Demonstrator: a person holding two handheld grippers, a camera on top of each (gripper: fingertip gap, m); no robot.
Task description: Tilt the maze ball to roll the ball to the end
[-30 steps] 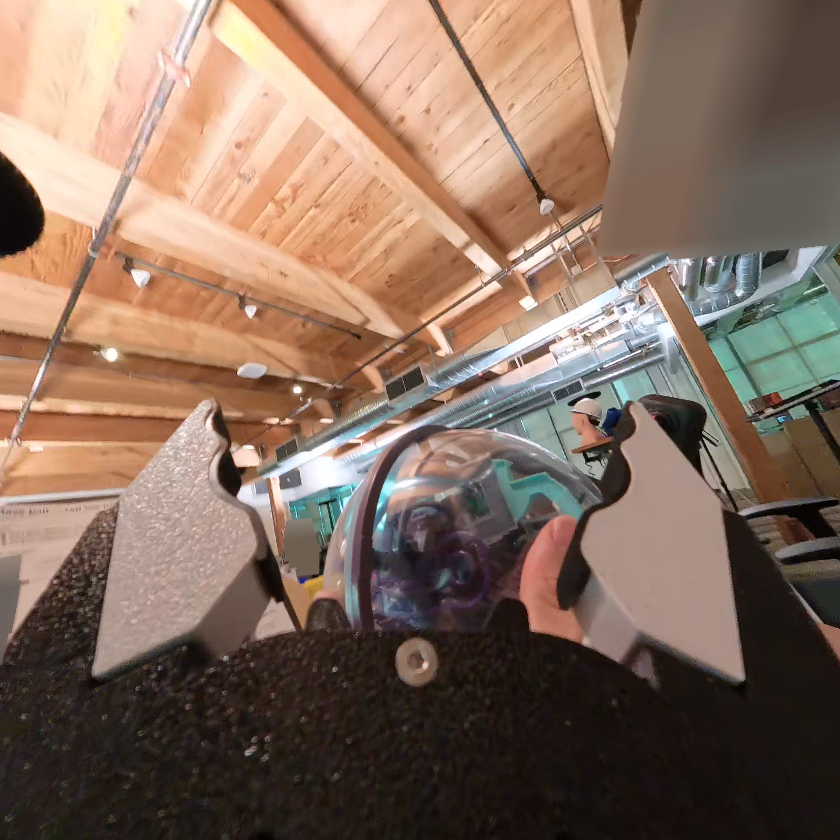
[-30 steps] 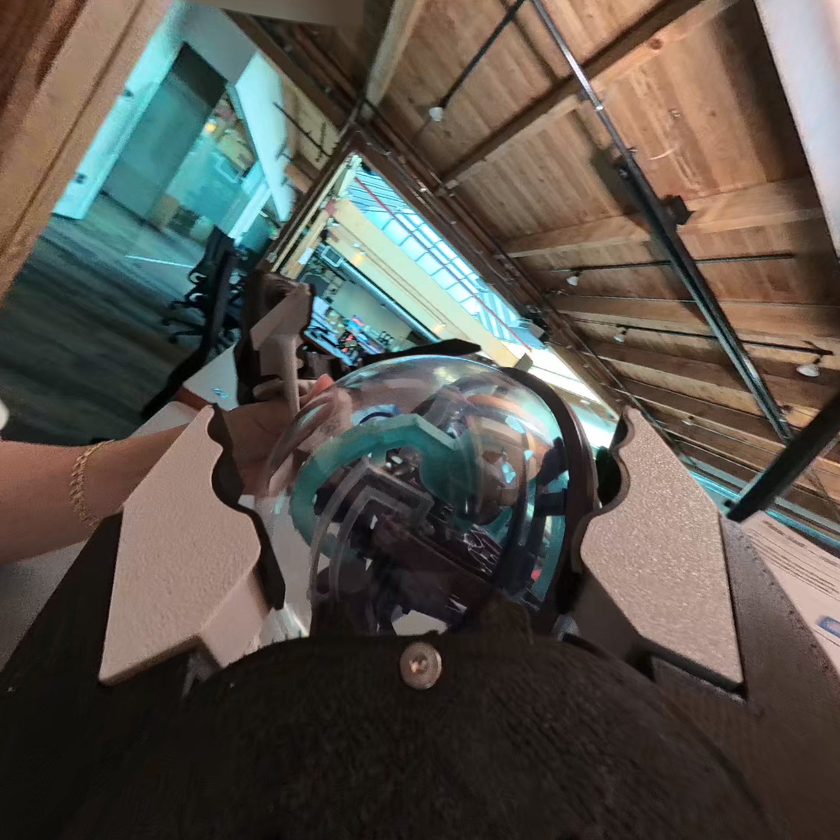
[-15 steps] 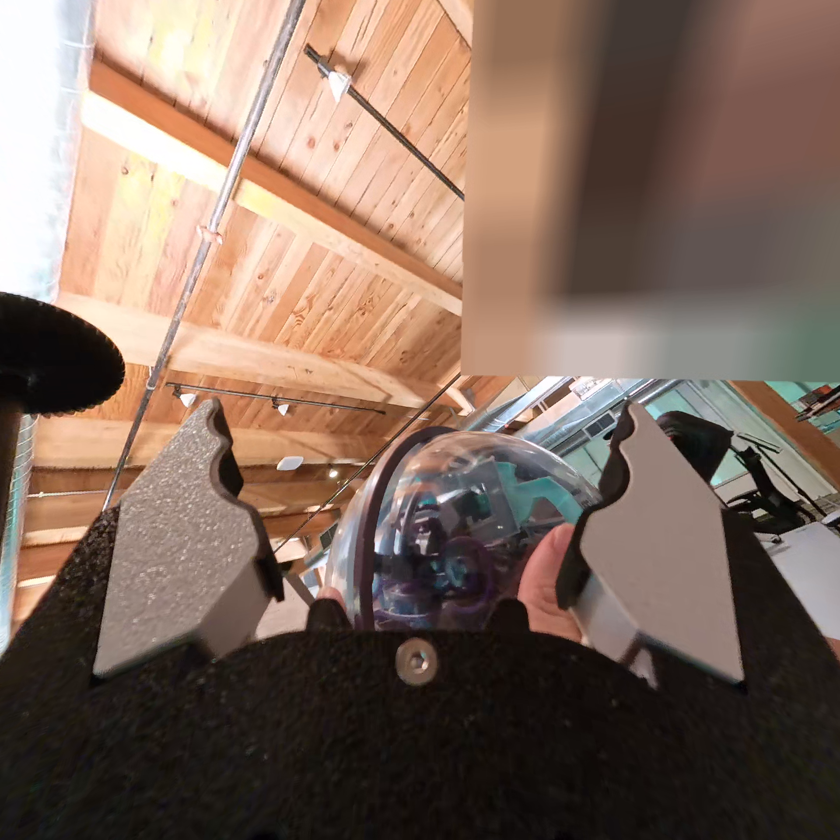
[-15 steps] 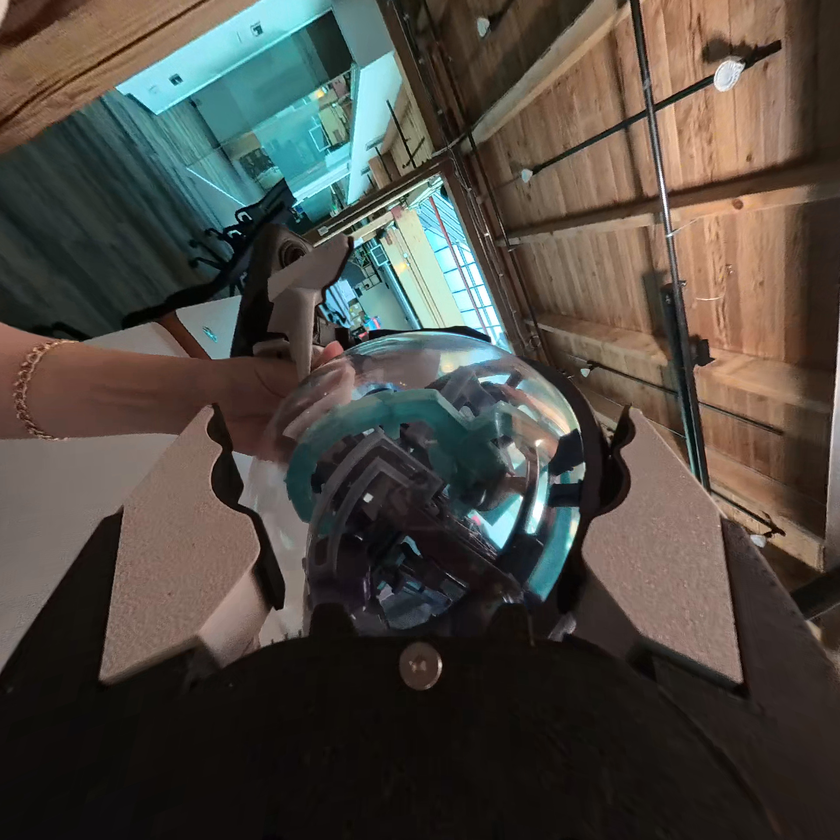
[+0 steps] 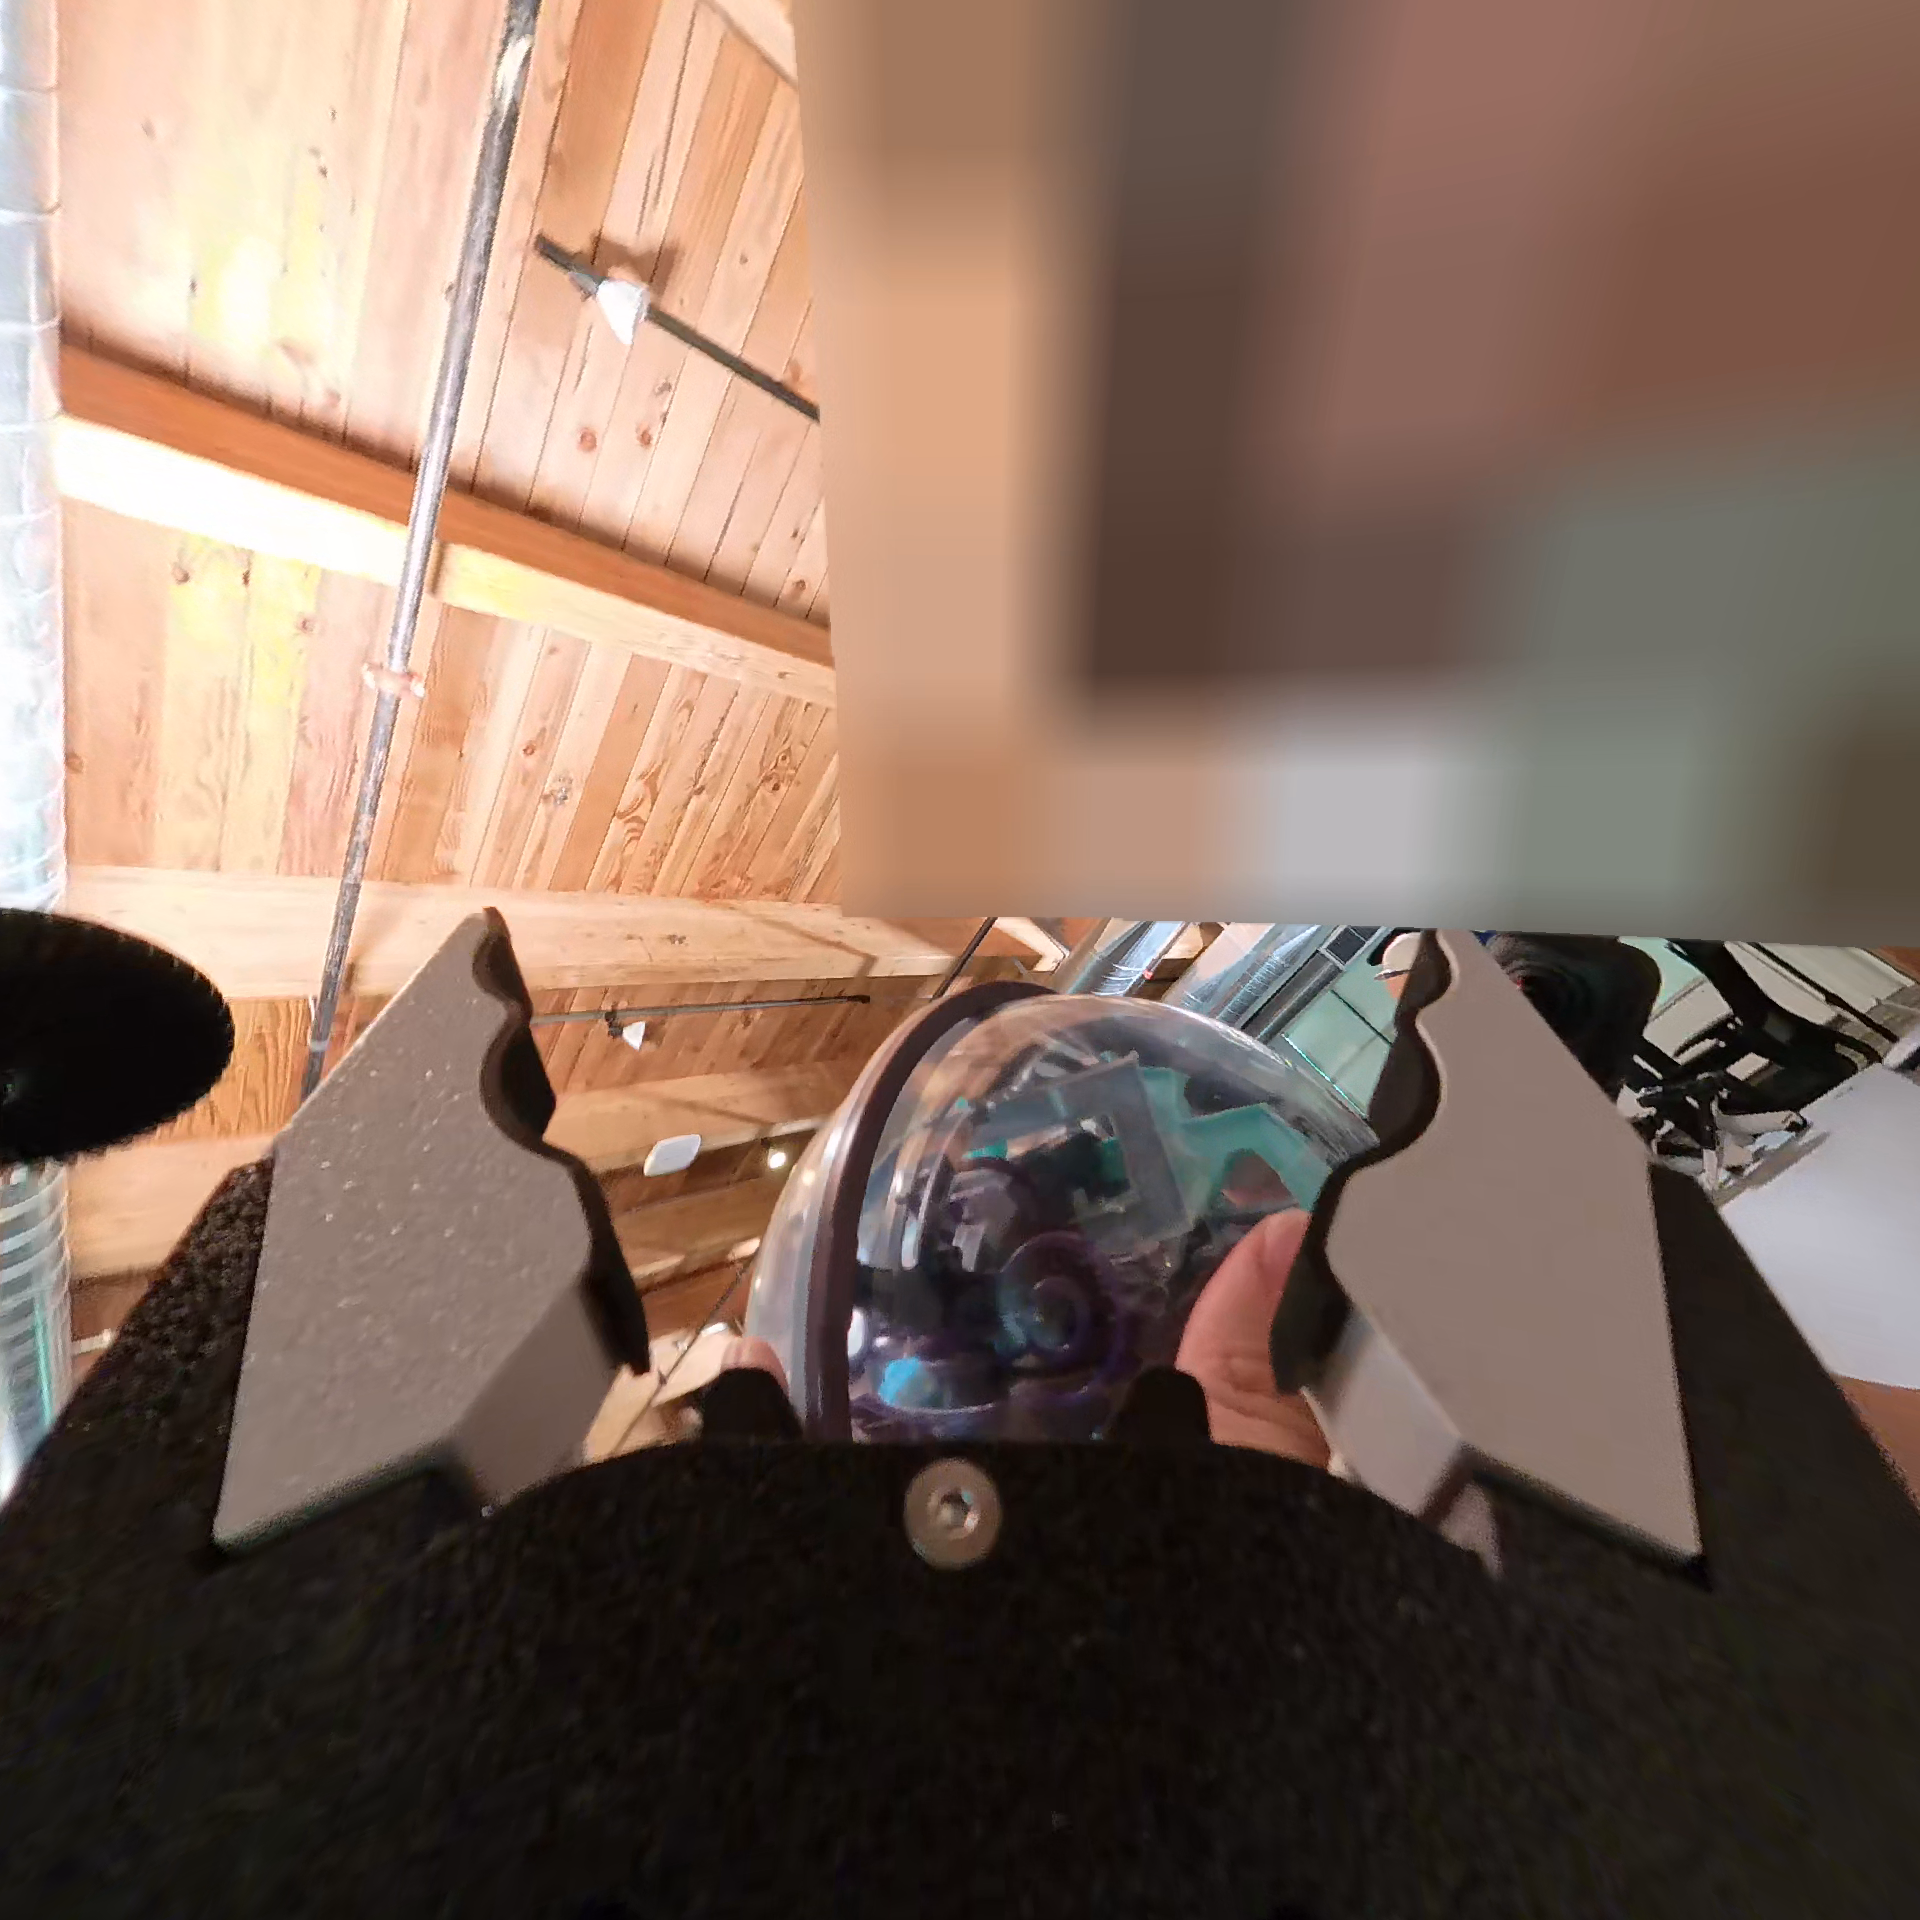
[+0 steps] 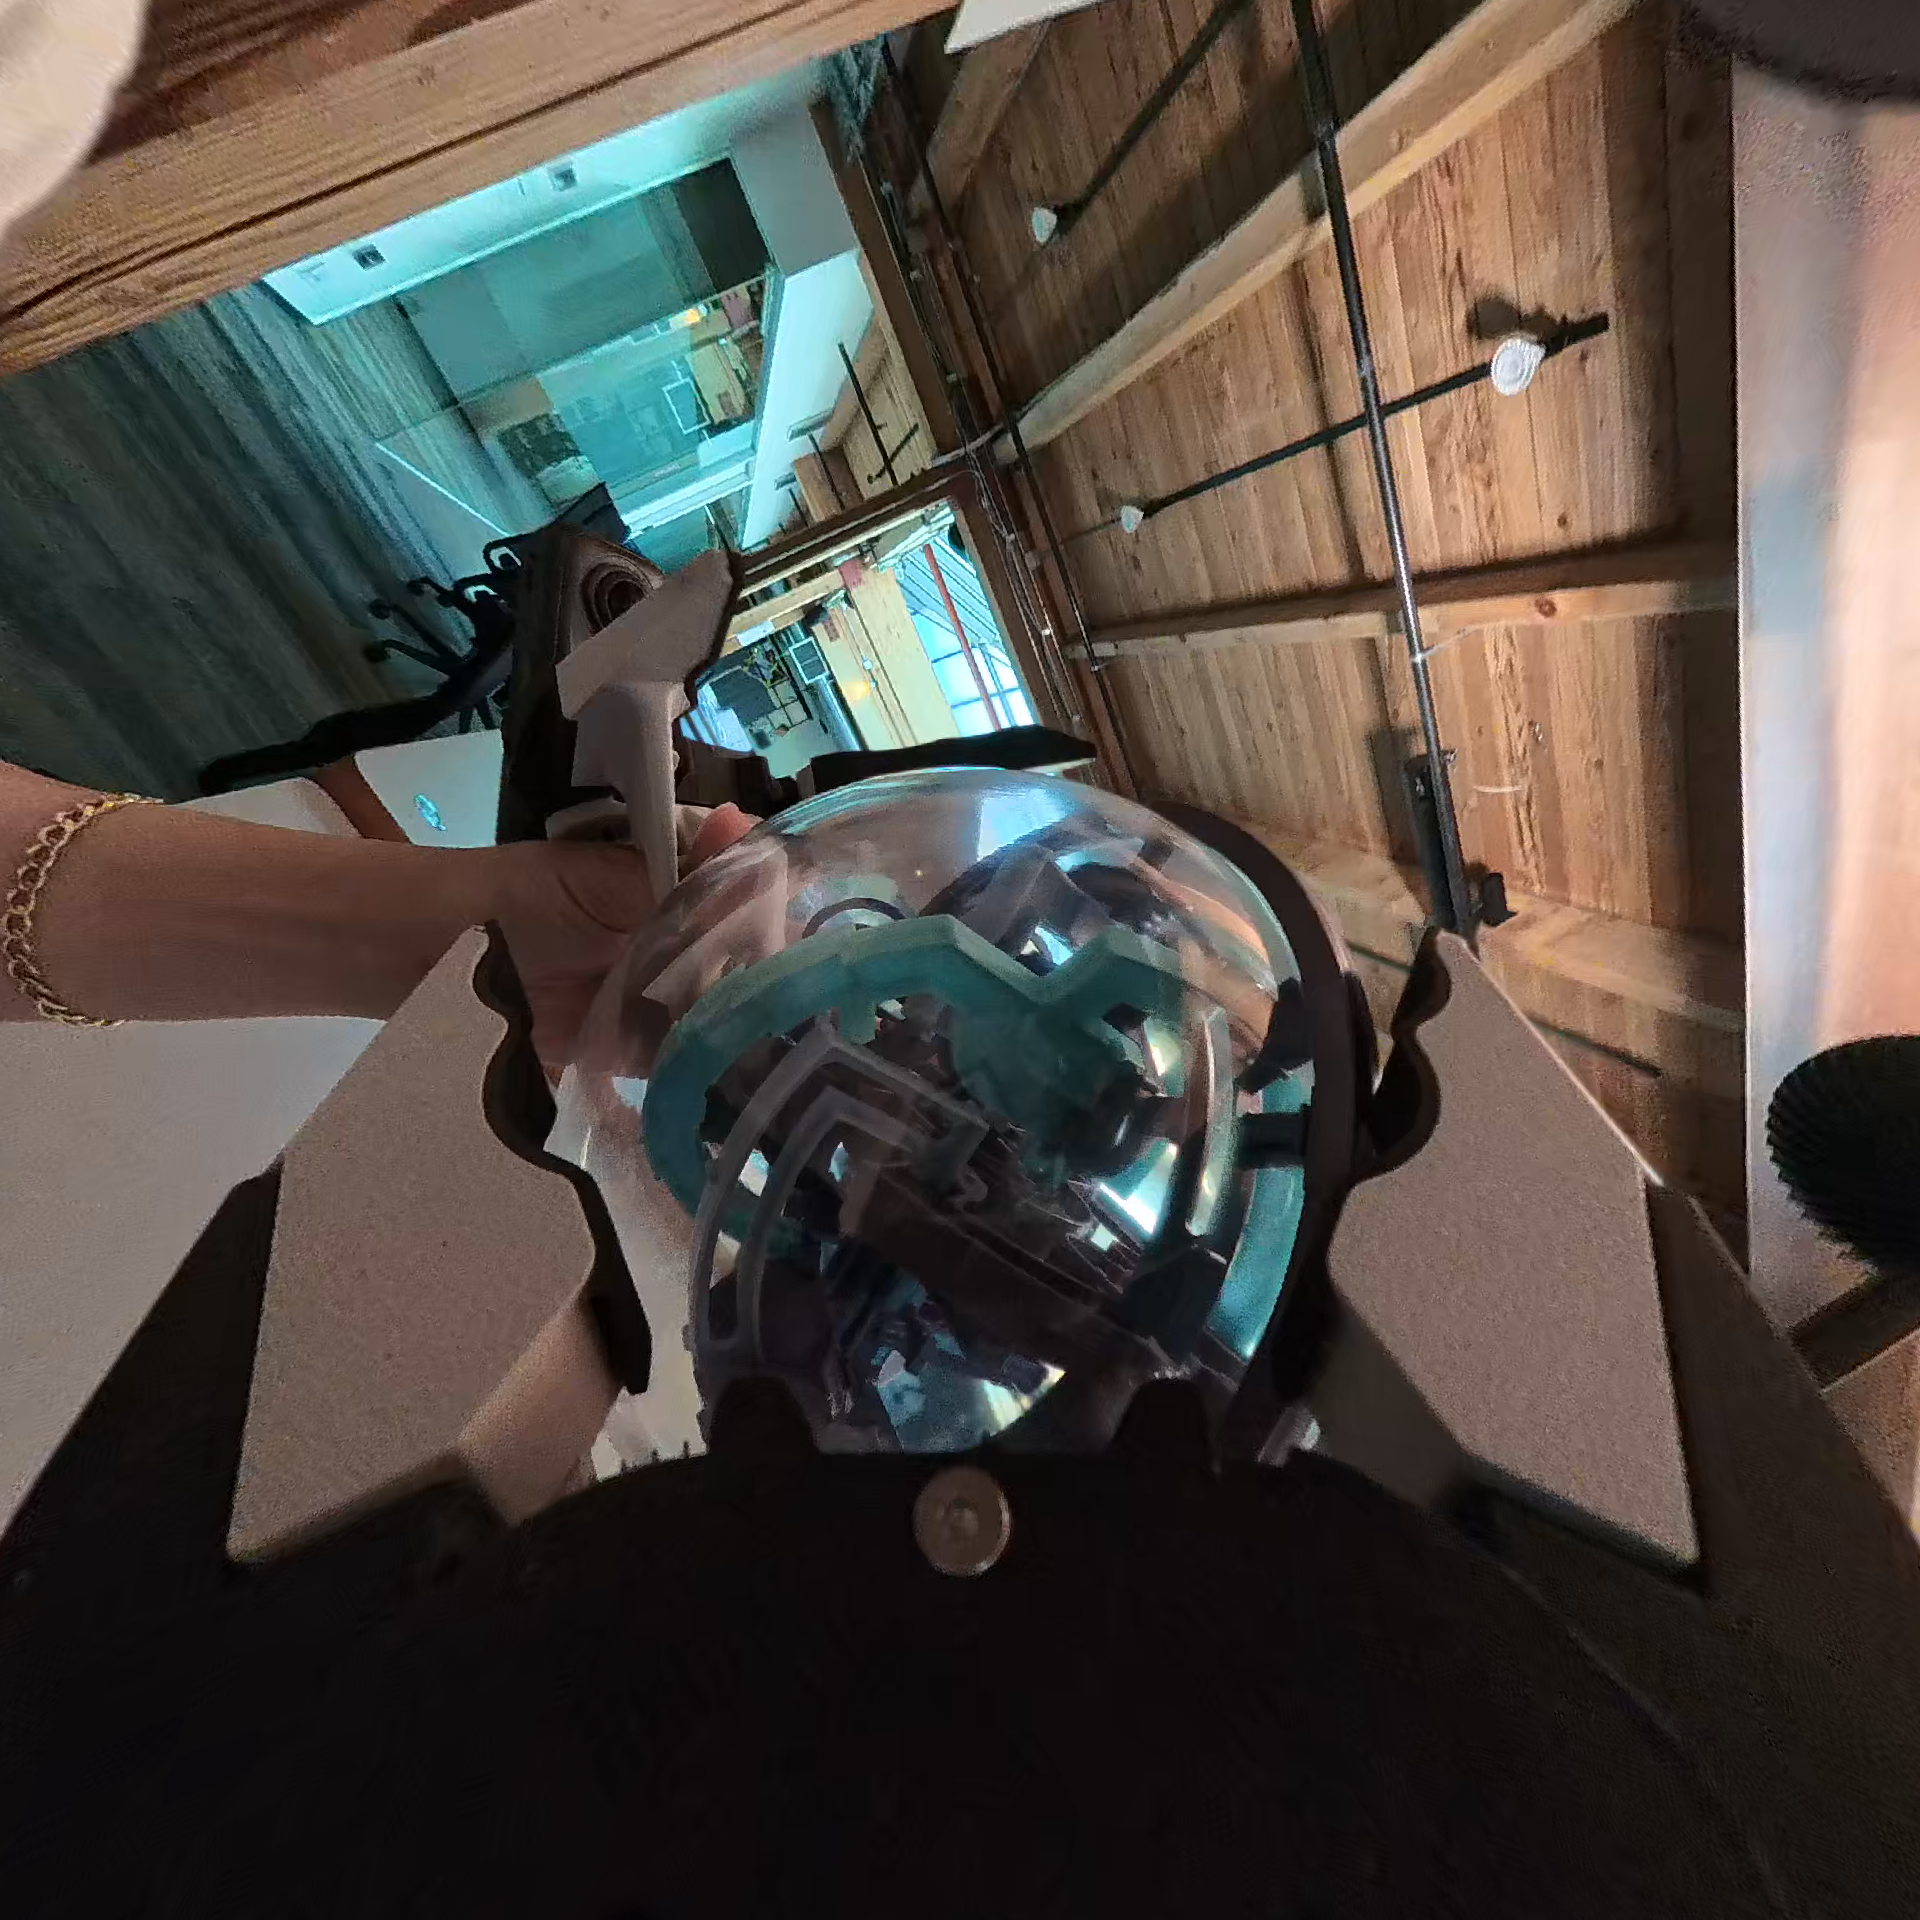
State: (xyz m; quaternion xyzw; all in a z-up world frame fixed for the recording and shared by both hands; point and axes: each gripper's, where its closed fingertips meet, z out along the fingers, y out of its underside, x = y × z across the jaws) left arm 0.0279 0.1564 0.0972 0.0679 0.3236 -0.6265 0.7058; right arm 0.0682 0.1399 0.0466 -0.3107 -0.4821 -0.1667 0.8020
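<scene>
Since a second ago both views swung further up toward the wooden plank ceiling (image 5: 582, 582). The clear plastic maze ball (image 6: 977, 1101) stayed centre-frame. The left gripper (image 5: 961, 935) and right gripper (image 6: 961, 940) had their jaws wide apart, with the ball sitting between them, and I couldn't tell whether the pads pressed on it.

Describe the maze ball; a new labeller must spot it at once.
Below the wooden plank ceiling, look between the right gripper's grey fingers. The maze ball is the only clear sphere there, with a teal track inside and a dark band around it.
</scene>
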